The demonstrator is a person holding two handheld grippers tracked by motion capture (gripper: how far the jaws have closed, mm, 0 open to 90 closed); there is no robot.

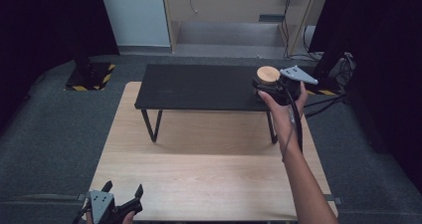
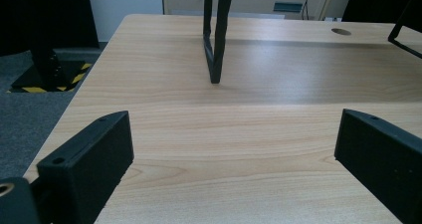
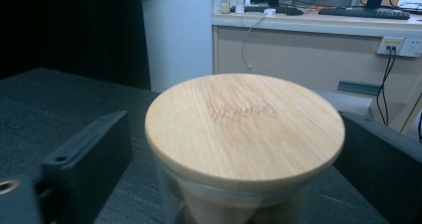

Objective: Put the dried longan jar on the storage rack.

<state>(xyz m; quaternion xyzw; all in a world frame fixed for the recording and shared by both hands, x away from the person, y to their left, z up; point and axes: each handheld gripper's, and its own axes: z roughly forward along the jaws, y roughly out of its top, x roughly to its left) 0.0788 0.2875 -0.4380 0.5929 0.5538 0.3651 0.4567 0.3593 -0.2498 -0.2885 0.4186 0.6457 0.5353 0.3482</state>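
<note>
Right gripper [image 1: 263, 87] looks spread around the jar [image 3: 245, 149], right of frame, pads maybe not pressing; left gripper [image 1: 122, 190] gapes empty; lift now and it'd slip.

I see the low bench [image 1: 199, 87] standing across the far half of my counter [image 1: 209, 174]. The lidded jar [image 1: 268, 75] sits on its right end, between my right gripper [image 1: 263, 87] jaws. My left gripper [image 1: 122, 196] sits at the counter's near left corner.

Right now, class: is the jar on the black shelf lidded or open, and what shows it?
Lidded. A round bamboo lid sits flat over the clear jar on the black shelf, its rim overhanging the wall.
</note>
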